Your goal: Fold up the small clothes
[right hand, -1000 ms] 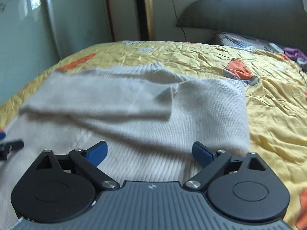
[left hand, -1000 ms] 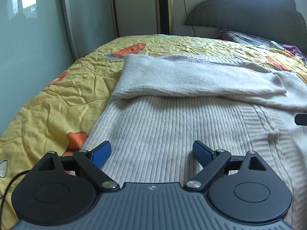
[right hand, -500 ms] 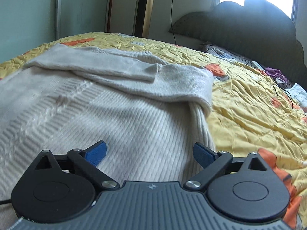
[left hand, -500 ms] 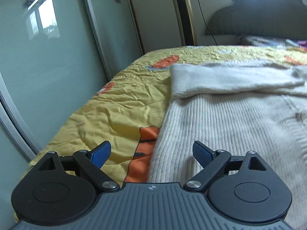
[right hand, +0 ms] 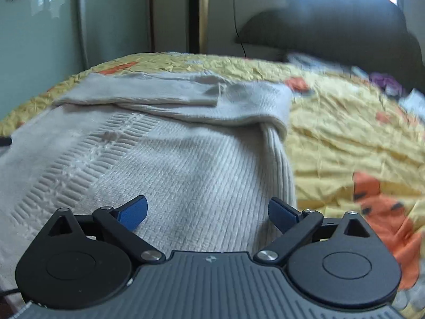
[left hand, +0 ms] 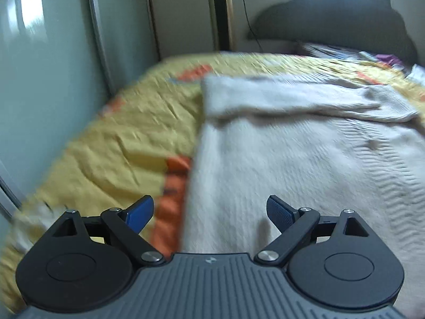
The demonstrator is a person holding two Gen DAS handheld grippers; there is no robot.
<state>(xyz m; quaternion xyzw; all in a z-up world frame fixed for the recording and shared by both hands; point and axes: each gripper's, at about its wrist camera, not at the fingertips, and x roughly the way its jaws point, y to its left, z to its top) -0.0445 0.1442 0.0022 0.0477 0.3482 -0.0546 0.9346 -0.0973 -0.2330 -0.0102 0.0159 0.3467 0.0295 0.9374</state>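
Both sleeves folded across sweater (right hand: 186, 164); left gripper (left hand: 209, 211), right gripper (right hand: 207, 211) gaping, empty. Next, probably: pinch hem corners.

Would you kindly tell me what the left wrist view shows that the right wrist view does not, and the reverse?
Only the left wrist view shows the left gripper, open over the sweater's left edge beside an orange patch.

Only the right wrist view shows the right gripper, open above the sweater's right side, and the bare quilt to its right.

Both show the cream sweater with sleeves folded across its far end, the yellow quilt, and the dark headboard.
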